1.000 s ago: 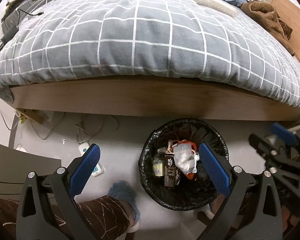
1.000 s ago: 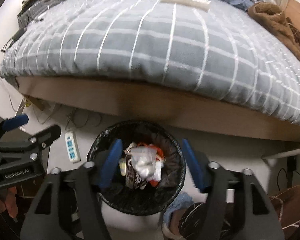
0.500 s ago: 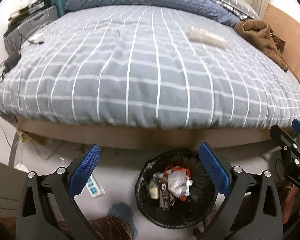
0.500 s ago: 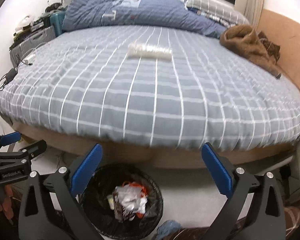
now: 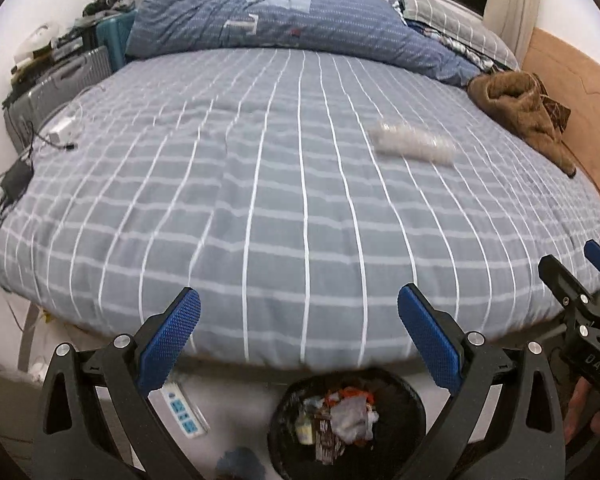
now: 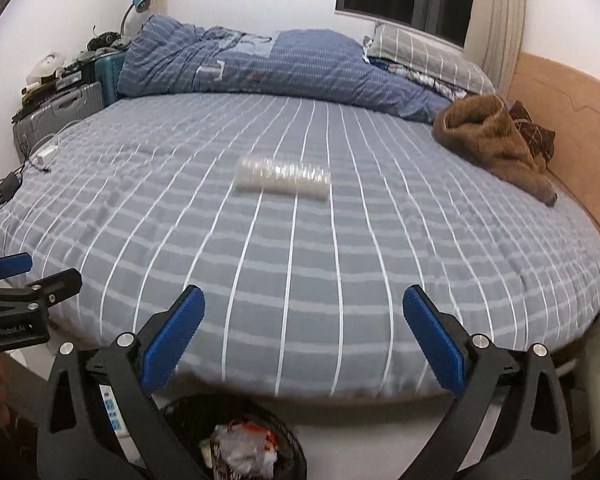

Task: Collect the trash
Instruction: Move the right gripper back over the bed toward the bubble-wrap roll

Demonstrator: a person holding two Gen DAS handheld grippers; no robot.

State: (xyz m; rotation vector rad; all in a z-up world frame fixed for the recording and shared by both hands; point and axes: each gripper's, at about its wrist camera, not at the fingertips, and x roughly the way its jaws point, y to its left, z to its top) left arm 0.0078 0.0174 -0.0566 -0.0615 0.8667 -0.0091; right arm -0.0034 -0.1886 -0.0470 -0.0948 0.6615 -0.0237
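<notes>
A black-lined trash bin (image 5: 396,392) (image 6: 188,412) stands on the floor by the bed's foot, holding crumpled plastic and cartons (image 5: 340,416) (image 6: 244,450). A clear plastic stack of cups (image 5: 412,146) (image 6: 282,176) lies on its side on the grey checked bedspread (image 5: 260,200) (image 6: 300,248). My left gripper (image 5: 298,328) is open and empty, hanging above the bin and the bed's edge. My right gripper (image 6: 304,324) is open wide, nothing between its blue pads; it shows at the right edge in the left wrist view (image 5: 580,280).
A brown garment (image 5: 528,108) (image 6: 496,140) lies at the bed's right side by the wooden headboard. A blue duvet (image 6: 280,68) is heaped at the far end. Chargers and cables (image 5: 16,176) lie on the left edge; suitcases (image 6: 60,112) stand beyond. A power strip (image 5: 182,408) is on the floor.
Both grippers rose and tilted up from over the bin, so the bed's top now fills the views. The right gripper's jaws spread wider; the crumpled plastic lies in the bin.
</notes>
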